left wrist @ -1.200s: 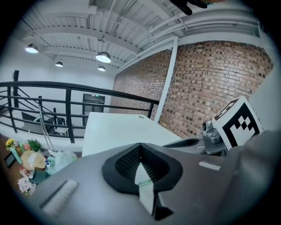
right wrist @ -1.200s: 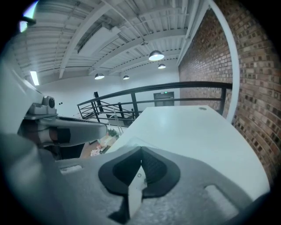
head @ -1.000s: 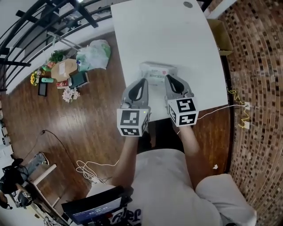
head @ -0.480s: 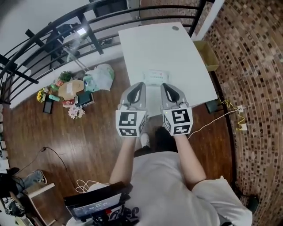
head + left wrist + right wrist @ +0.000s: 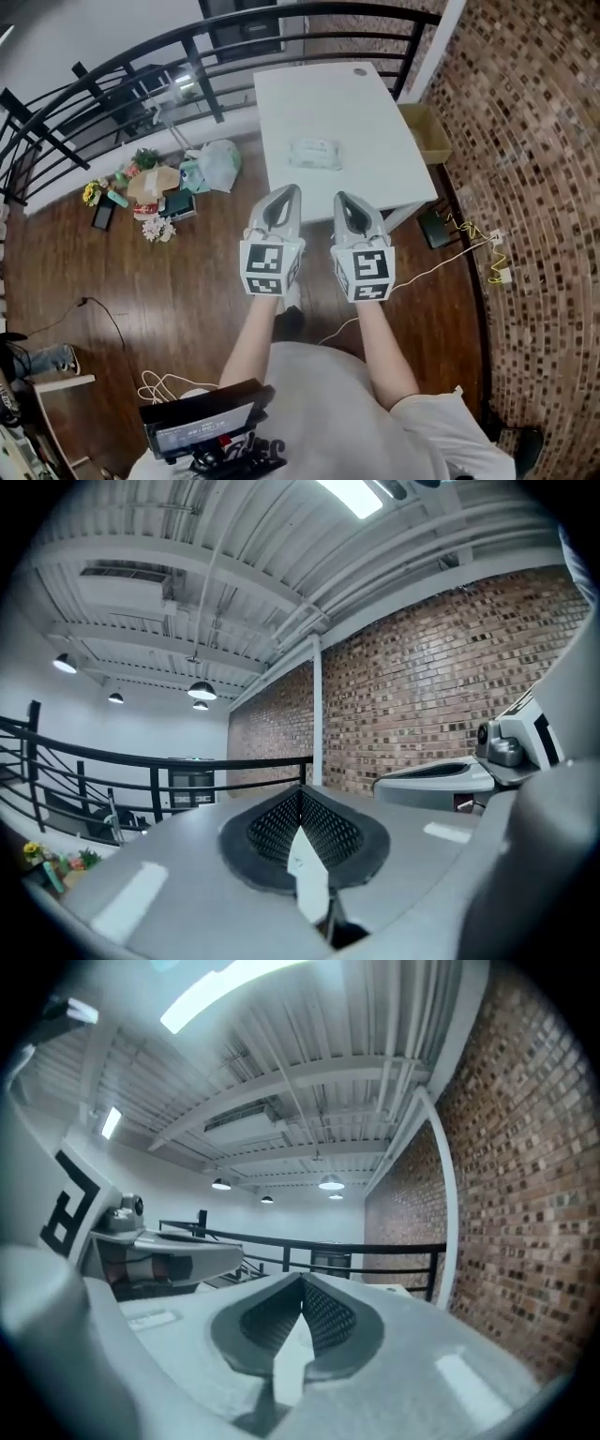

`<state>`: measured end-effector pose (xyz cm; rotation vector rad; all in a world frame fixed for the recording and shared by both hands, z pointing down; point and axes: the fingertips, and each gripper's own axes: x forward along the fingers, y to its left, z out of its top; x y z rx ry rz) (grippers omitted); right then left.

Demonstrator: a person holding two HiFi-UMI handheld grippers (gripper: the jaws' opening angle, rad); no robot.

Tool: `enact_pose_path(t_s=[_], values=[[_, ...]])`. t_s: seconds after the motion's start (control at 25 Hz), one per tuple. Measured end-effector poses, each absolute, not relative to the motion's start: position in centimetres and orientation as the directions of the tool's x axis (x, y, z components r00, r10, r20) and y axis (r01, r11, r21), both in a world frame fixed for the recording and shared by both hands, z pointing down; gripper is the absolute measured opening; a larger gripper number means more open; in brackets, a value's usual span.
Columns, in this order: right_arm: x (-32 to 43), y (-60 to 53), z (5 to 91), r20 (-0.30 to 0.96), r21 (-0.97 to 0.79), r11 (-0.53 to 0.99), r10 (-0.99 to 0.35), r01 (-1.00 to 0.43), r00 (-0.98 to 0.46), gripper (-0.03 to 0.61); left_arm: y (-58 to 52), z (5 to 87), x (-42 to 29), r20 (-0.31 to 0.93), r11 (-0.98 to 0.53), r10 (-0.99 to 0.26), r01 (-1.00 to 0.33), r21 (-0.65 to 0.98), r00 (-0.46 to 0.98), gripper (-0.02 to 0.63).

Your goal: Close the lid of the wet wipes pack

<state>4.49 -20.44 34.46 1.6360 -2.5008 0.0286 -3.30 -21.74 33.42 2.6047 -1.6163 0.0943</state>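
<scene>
Left gripper (image 5: 302, 799): your jaws are pressed together, the two meshed faces meeting at a seam with nothing between them. Right gripper (image 5: 302, 1283): same finding, jaws together and empty. Neither gripper is in contact with the pack (image 5: 316, 153), which lies flat on the white table (image 5: 375, 112), well apart from both tips and beyond them as the head view shows it. The pack sits alone, nearer the table's left edge than its right. The lid is too small in the head view to make out, and neither gripper view shows the pack at all; the pack's top does read as flat, with no flap standing up. Judgement: the closing is probably done, but you should confirm the lid is seated before signing off. If it is not, the whole press is left to do, starting with an approach back to the pack. Pose: you hold both grippers side by side, near each other but not touching, on your side of the pack and short of the table's near edge, above the wood floor (image 5: 187, 281). Both gripper views look out at the ceiling (image 5: 309, 1082) and the brick wall (image 5: 441, 677) rather than at the pack, so the jaws are tilted upward. Your forearms (image 5: 253, 328) reach forward roughly parallel.
</scene>
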Motion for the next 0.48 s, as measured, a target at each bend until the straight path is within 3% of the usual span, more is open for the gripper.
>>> enact_pose_path(t_s=[0.12, 0.28, 0.48], values=[[6.0, -14.8, 34.5, 0.140, 0.147, 0.398, -0.915, -0.906, -0.379, -0.014, -15.7, 34.9, -1.2, 0.127, -0.415, -0.902, -0.910, 0.011, 0.413, 0.017], [7.1, -7.6, 36.5, 0.203, 0.011, 0.427, -0.886, -0.904, -0.416, -0.014, -8.5, 36.9, 1.0, 0.198, -0.430, -0.884, -0.903, 0.017, 0.424, 0.017], [5.8, -3.8, 33.9, 0.158, -0.046, 0.438, -0.884, -0.898, -0.439, -0.014, -5.2, 33.0, -1.2, 0.139, -0.426, -0.898, -0.904, -0.027, 0.418, 0.017]])
